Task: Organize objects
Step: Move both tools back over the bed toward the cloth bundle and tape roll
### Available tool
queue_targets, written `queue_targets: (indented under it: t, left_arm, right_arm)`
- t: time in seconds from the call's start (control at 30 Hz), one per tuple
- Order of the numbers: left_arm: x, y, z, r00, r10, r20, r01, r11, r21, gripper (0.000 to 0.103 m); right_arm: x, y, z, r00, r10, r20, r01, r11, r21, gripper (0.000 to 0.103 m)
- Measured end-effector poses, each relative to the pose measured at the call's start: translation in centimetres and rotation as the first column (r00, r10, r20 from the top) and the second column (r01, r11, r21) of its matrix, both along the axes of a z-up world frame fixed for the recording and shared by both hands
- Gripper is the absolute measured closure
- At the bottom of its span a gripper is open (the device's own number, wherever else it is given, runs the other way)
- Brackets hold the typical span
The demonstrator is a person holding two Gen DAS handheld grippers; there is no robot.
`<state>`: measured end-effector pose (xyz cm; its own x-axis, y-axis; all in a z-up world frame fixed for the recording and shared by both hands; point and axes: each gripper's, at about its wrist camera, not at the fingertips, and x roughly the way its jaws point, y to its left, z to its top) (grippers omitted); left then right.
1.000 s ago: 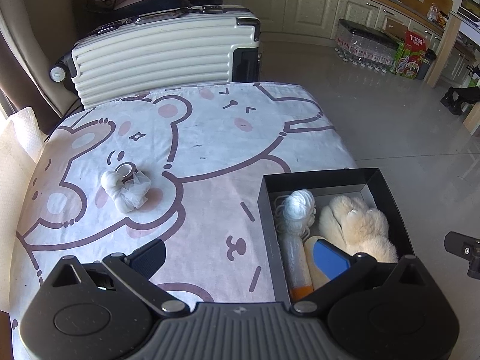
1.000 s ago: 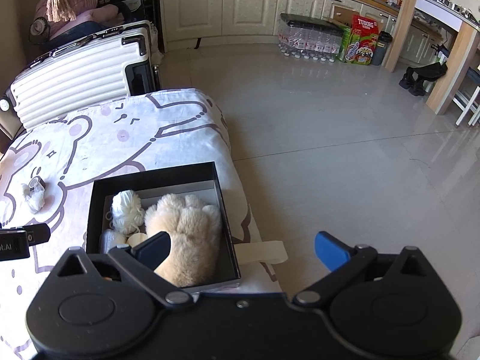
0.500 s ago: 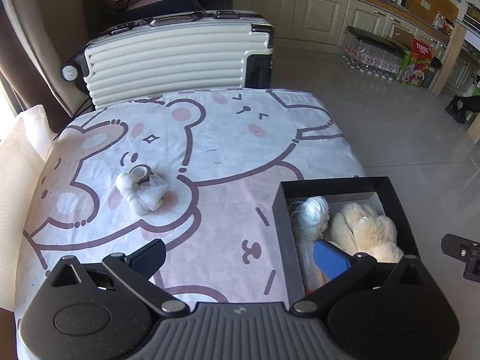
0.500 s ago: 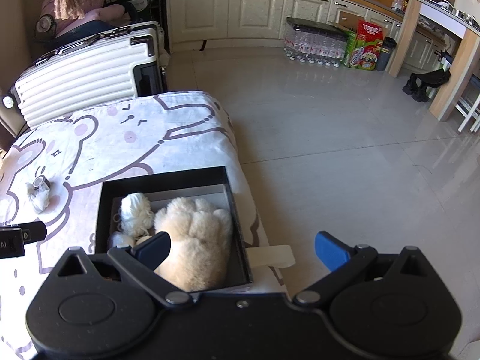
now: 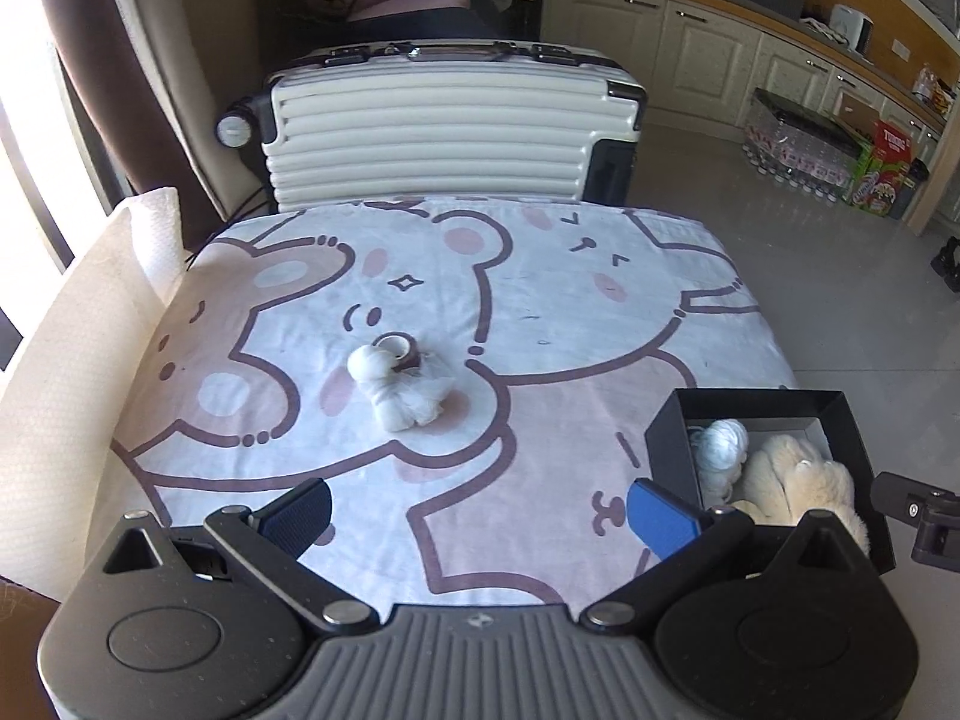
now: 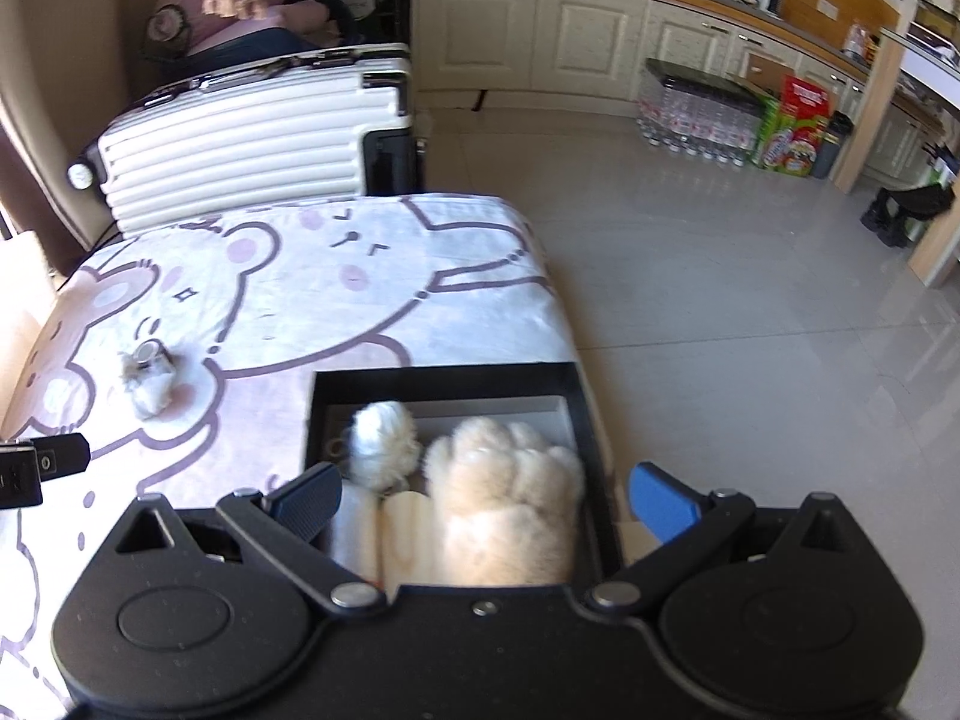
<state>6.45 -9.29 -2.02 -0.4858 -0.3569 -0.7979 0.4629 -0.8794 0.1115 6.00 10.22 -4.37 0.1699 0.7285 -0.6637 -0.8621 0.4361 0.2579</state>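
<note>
Lying alone near the middle of the bear-print cloth (image 5: 540,276), the white bundle (image 5: 403,385) is the one loose thing left outside the black box (image 5: 666,438). It looks like gauzy fabric gathered into a soft lump, with a small round cap or ring (image 5: 397,349) on its far side. I judge it light and squashy, likely to give under the pads and not slip, though a loose fold could pull free by itself. The safest hold seems to be across the bunched middle of the fabric, just this side of the ring, which looks hard and may roll or pop out.

The left gripper (image 5: 480,507) hovers over the near part of the cloth with its fingers spread wide and nothing between them; the bundle sits ahead of it, well apart. The right gripper (image 6: 483,495) is also spread and empty, above the near end of the box, where a fluffy paw toy (image 6: 504,495) and a white pompom (image 6: 381,441) already lie.

What the ring belongs to is too small to tell. The right view is blurred, and the gripper body covers the near part of the box, so whatever else lies there is hidden. The box's right side is partly covered in the left view.
</note>
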Motion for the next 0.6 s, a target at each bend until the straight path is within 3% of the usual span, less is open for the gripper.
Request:
queue_targets:
  t: [0.6]
  left_arm:
    - [4.5, -6.3, 1.9, 0.993, 0.116, -0.028, -0.116, 0.993, -0.006, 0.0]
  right_arm:
    - [-6.0, 4.1, 2.6, 0.997, 0.076, 0.02, -0.077, 0.996, 0.035, 0.0]
